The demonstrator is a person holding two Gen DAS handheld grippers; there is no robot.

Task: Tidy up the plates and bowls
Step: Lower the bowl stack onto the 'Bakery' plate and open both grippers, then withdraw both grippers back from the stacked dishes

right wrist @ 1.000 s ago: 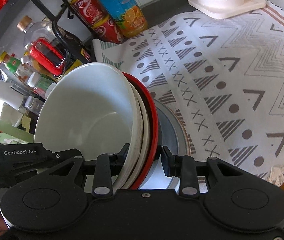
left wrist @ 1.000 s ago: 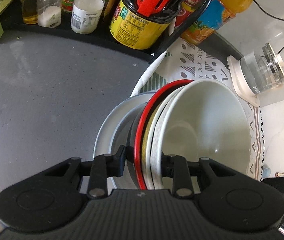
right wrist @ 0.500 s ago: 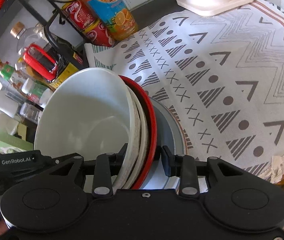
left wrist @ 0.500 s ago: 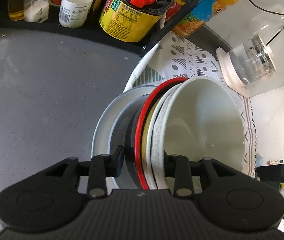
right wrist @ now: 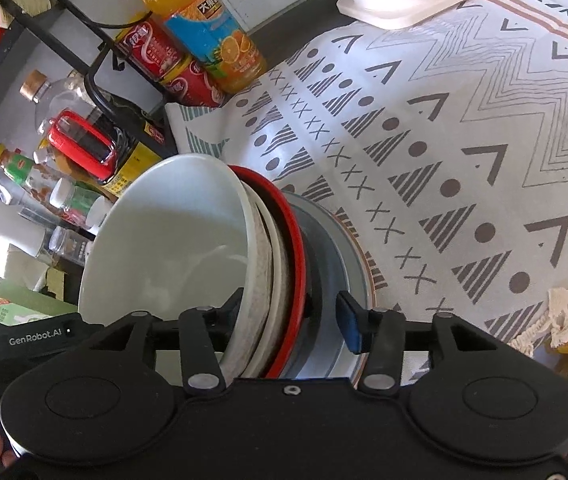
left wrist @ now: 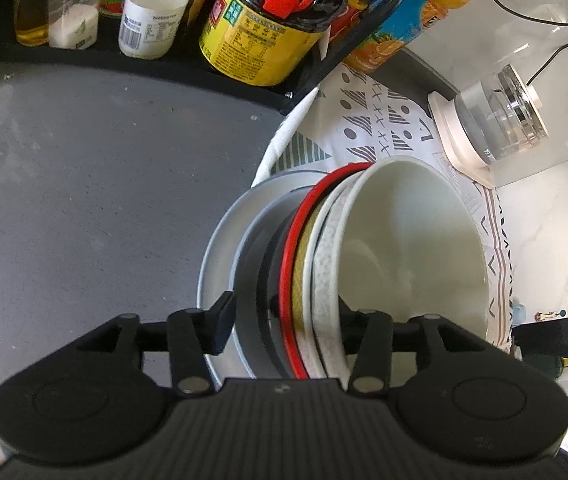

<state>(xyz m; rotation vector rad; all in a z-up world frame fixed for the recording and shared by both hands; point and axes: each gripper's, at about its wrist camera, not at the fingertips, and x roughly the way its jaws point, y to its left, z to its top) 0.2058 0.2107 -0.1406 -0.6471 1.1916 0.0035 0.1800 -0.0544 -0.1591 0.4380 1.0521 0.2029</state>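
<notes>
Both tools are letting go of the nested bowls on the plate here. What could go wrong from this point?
1. The stack of bowls sits on a grey plate that overlaps the cloth's edge; it may rock.
2. The left tool and right tool are opening with rims between their fingers; pulling back could snag the white bowl.

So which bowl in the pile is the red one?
The red-rimmed bowl is third from the top, under the big plain white bowl and the speckled white bowl, and above the dark grey bowl.
</notes>
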